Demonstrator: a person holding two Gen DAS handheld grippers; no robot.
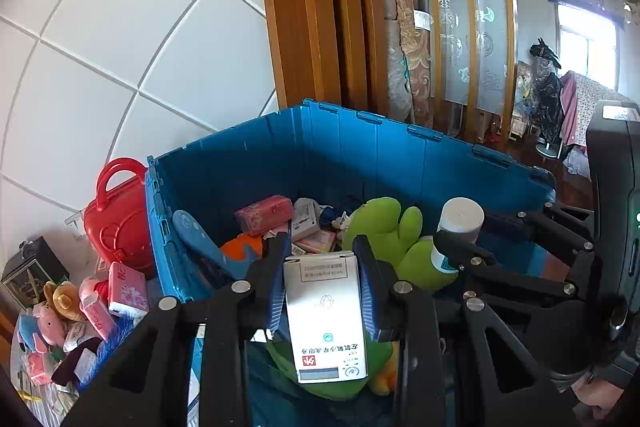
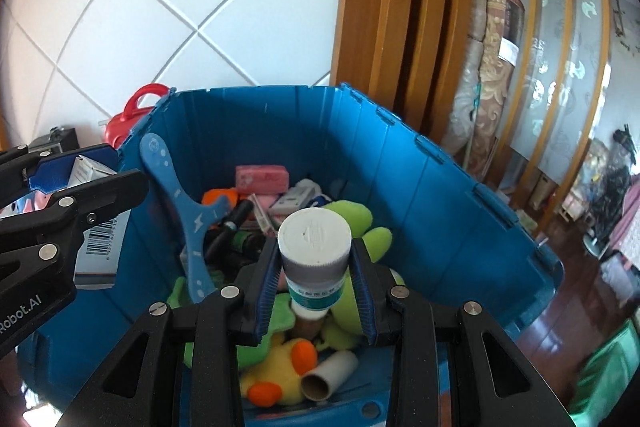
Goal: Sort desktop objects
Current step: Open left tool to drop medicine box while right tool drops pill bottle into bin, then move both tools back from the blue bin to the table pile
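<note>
White cardboard medicine box [image 1: 325, 311] clamped between left gripper [image 1: 323, 255] fingers; right gripper [image 2: 315, 261] grips white-capped plastic bottle [image 2: 315, 255], both above blue plastic crate [image 2: 420, 187].

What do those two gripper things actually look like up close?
Both the left gripper and right gripper are matte black plastic linkages with triangular cut-outs, joined by round silver pins. Each finger ends in a blue ribbed pad. White lettering ending "Robot.AI" marks the left one's side. The right one's dark body shows a small green light. No cables visible.
</note>
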